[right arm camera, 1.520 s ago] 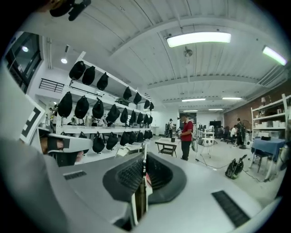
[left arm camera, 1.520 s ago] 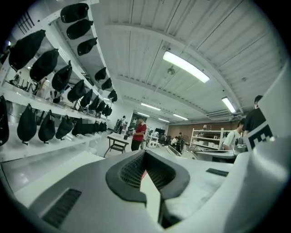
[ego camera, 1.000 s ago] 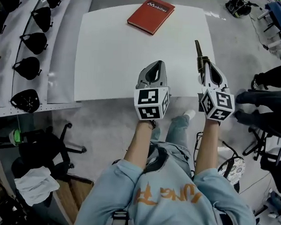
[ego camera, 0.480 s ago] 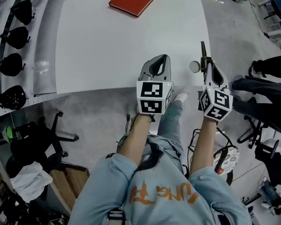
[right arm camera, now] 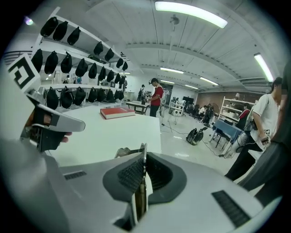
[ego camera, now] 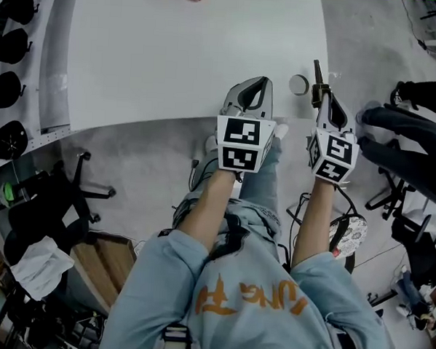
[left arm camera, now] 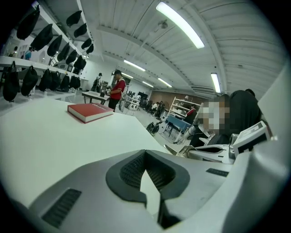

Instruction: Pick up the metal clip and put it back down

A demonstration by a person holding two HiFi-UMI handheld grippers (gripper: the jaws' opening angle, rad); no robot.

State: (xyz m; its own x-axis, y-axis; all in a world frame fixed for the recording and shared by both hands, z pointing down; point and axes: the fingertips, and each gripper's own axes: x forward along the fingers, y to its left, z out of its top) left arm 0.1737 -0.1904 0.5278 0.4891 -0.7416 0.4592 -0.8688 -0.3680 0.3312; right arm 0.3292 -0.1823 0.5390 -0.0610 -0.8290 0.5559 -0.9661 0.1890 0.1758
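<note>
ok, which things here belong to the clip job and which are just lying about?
Job: metal clip, clamped in the shut right tool; white table.
Lying about: red book; small round object; black bags on the shelving; empty left tool.

Metal clip: thin, flat, dark brass-toned strip, pinched edge-on in your right gripper, tip pointing forward, over white table near-right corner.
</note>
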